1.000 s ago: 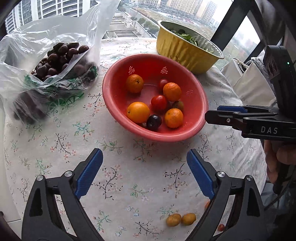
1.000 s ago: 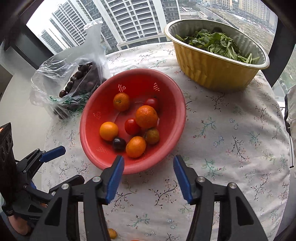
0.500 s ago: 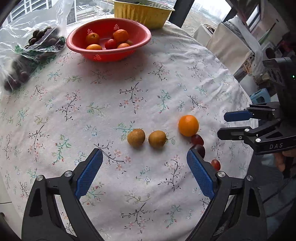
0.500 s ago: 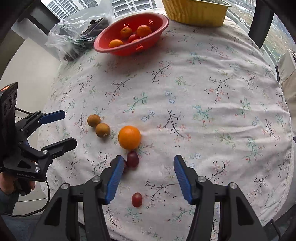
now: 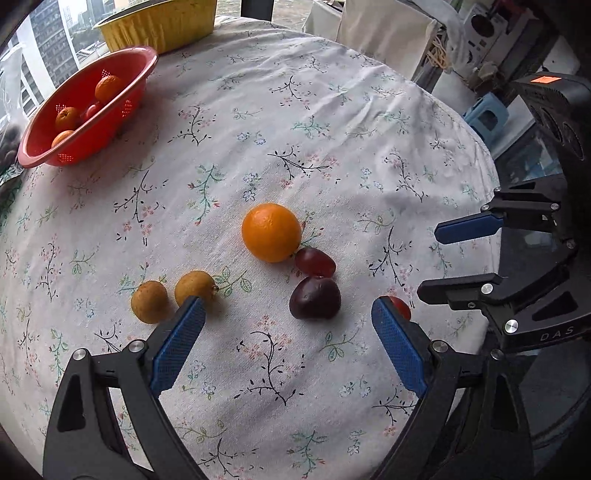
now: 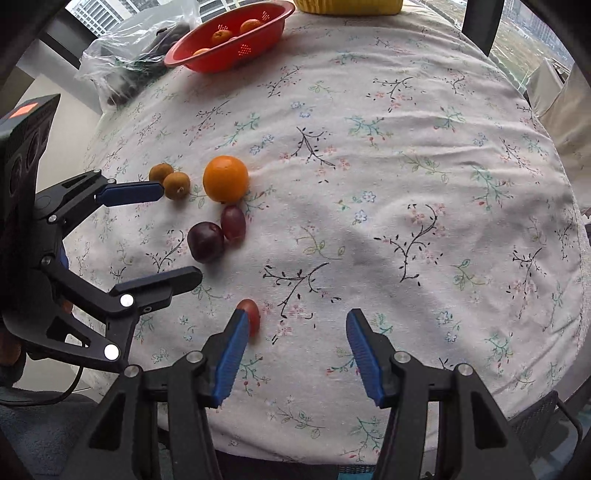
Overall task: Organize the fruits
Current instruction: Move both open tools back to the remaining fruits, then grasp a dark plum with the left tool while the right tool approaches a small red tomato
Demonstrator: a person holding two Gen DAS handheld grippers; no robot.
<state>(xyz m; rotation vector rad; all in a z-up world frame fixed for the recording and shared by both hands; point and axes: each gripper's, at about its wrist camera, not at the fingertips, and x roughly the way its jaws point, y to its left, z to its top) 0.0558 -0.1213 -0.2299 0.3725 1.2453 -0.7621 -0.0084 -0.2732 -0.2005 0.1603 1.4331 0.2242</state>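
Loose fruit lies on the flowered tablecloth: an orange (image 5: 271, 232) (image 6: 225, 179), a red grape (image 5: 315, 261) (image 6: 233, 222), a dark plum (image 5: 315, 298) (image 6: 205, 242), two tan longans (image 5: 149, 301) (image 6: 176, 185) and a cherry tomato (image 5: 400, 305) (image 6: 251, 317). My left gripper (image 5: 286, 332) (image 6: 181, 234) hangs open just short of the plum, with nothing between its fingers. My right gripper (image 6: 295, 343) (image 5: 443, 258) is open too. Its left finger stands beside the cherry tomato. A red colander (image 5: 88, 110) (image 6: 229, 33) with oranges and tomatoes sits at the far side.
A yellow foil bowl (image 5: 159, 22) stands behind the colander. A clear plastic bag (image 6: 125, 62) of dark fruit lies to the colander's left. The round table's edge (image 6: 369, 454) runs close below the right gripper. Bags and boxes stand beyond the table (image 5: 388, 29).
Both grippers have drawn back from the colander to the near side of the table and come lower over the loose fruit. The left one has also rolled.
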